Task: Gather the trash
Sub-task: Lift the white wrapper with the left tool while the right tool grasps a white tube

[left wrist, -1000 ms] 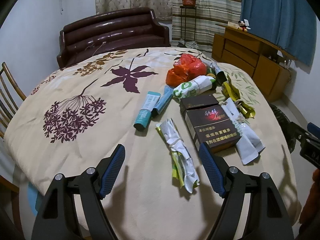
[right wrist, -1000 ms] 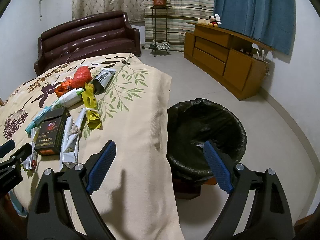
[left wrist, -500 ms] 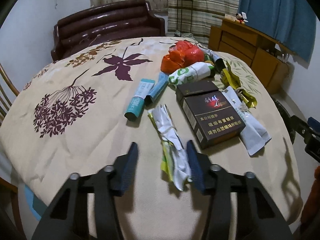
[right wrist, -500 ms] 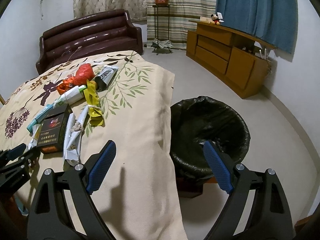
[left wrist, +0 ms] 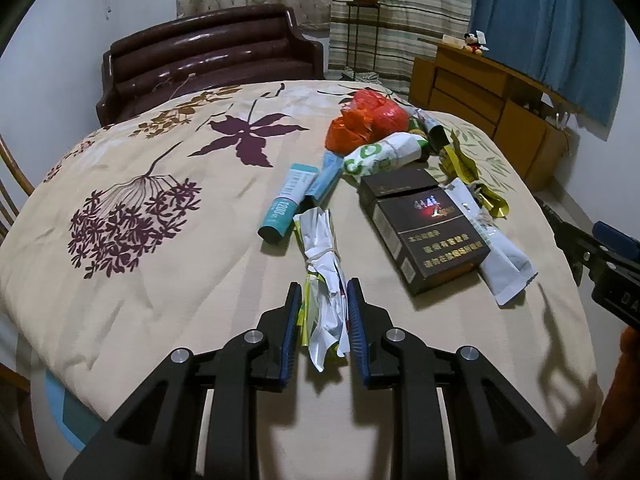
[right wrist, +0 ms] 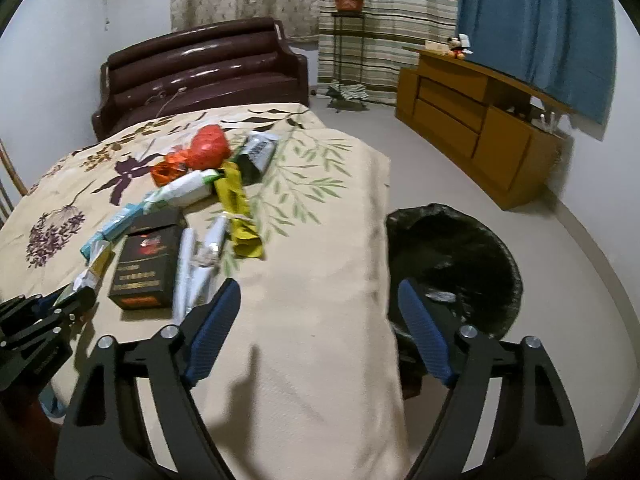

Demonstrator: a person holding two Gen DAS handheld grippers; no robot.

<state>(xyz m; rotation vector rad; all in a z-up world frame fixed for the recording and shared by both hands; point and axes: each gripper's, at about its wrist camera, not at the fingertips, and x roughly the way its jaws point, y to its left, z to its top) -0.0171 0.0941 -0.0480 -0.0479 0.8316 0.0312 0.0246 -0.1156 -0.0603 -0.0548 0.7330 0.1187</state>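
Observation:
My left gripper (left wrist: 323,320) is shut on the near end of a crumpled white and yellow wrapper (left wrist: 322,256) lying on the floral tablecloth (left wrist: 160,240). Beyond it lie a teal tube (left wrist: 286,202), a dark cigarette box (left wrist: 424,232), a white pouch (left wrist: 496,256), a green-white roll (left wrist: 384,156), yellow wrappers (left wrist: 460,164) and a red-orange bag (left wrist: 364,120). My right gripper (right wrist: 316,328) is open and empty above the table's right edge, next to the black-lined trash bin (right wrist: 456,264). The left gripper also shows in the right wrist view (right wrist: 60,304).
A brown leather sofa (left wrist: 208,64) stands behind the table. A wooden cabinet (right wrist: 480,132) lines the right wall. A plant stand (right wrist: 348,40) stands by the striped curtain. A wooden chair (left wrist: 8,192) is at the table's left edge.
My left gripper moved forward and closed its fingers onto the crumpled wrapper. My right gripper swung left toward the table, staying open.

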